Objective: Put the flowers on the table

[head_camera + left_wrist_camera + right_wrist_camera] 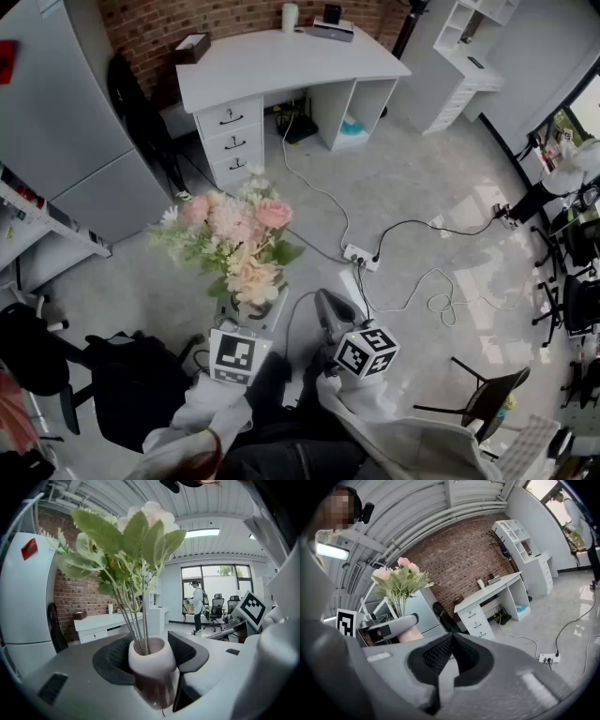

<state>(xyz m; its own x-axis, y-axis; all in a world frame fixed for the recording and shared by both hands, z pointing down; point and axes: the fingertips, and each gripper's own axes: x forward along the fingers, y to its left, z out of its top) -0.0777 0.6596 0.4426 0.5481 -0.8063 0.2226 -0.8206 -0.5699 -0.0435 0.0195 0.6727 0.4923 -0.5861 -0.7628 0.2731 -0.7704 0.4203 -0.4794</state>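
A bunch of pink and cream flowers (234, 239) with green leaves stands in a small pale pink vase (149, 660). My left gripper (251, 314) is shut on the vase, its black pads pressed on both sides, and carries it upright above the floor. My right gripper (328, 314) hangs just to the right of it, shut with nothing between its pads (451, 656). In the right gripper view the flowers (399, 581) show at the left. The white table (281, 61) with drawers stands far ahead by the brick wall.
A power strip (361, 256) and loose cables (422, 281) lie on the grey floor between me and the table. Black office chairs (131, 375) stand at left and right. A grey cabinet (70, 141) is at left. A person (196, 606) stands by the windows.
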